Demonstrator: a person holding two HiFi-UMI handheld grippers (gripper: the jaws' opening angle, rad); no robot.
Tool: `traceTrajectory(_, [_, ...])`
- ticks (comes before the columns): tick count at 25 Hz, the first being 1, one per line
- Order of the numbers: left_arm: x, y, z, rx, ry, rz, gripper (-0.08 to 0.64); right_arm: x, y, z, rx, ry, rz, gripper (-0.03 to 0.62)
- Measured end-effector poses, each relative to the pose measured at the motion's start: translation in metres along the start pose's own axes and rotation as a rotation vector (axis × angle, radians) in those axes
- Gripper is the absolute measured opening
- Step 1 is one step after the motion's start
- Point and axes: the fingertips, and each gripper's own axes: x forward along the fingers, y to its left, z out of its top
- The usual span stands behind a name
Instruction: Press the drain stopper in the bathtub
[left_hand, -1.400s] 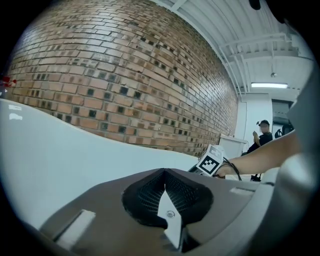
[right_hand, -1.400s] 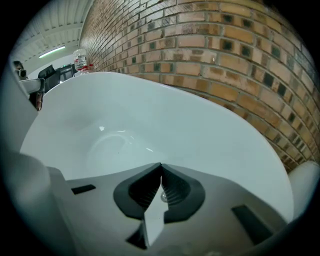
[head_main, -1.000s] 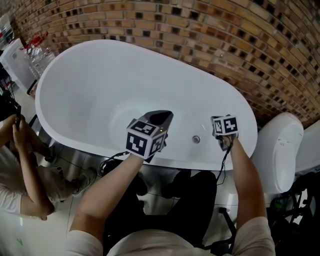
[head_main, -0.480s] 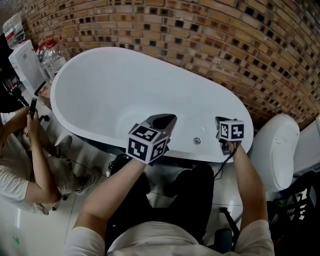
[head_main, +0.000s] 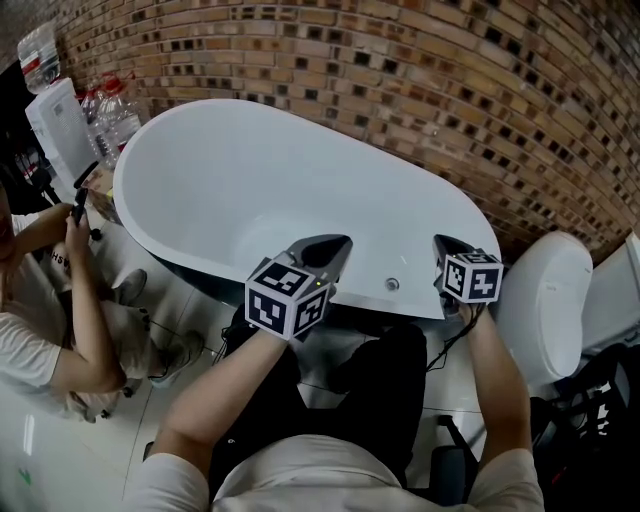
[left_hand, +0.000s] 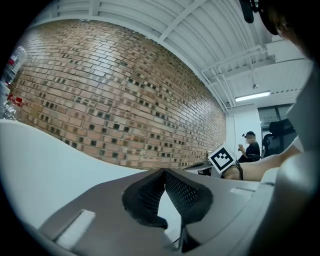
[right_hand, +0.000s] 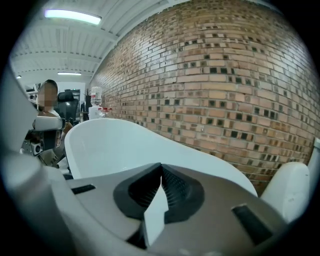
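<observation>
Bathtub (head_main: 200, 180) under closed left claw (head_main: 337, 244)

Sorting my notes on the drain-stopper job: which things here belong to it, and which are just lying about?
Job: bathtub, left gripper, right gripper (both shut, empty); stopper not in sight.
Lying about: water bottles, white fixture beside the tub, seated person.

White oval bathtub (head_main: 300, 180), small round metal piece, possibly the drain stopper (head_main: 392, 284), on near inner wall
</observation>
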Motion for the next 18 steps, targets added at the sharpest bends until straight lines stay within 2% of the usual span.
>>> traceTrajectory(8, [-0.024, -0.013, 0.002, 0.027, -0.023, 0.011, 0.003, -0.042, 0.04, 0.016, 0.037, -0.097, 0.046, 0.017])
traceTrajectory(11, [-0.03, -0.017, -0.002, 0.007, -0.031, 0.012, 0.003, -0.056, 0.052, 0.019, 0.065, -0.139, 0.072, 0.017])
traceTrajectory(18, [-0.046, -0.025, -0.012, -0.033, -0.044, 0.014, 0.003, -0.078, 0.066, 0.012, 0.128, -0.207, 0.069, 0.017])
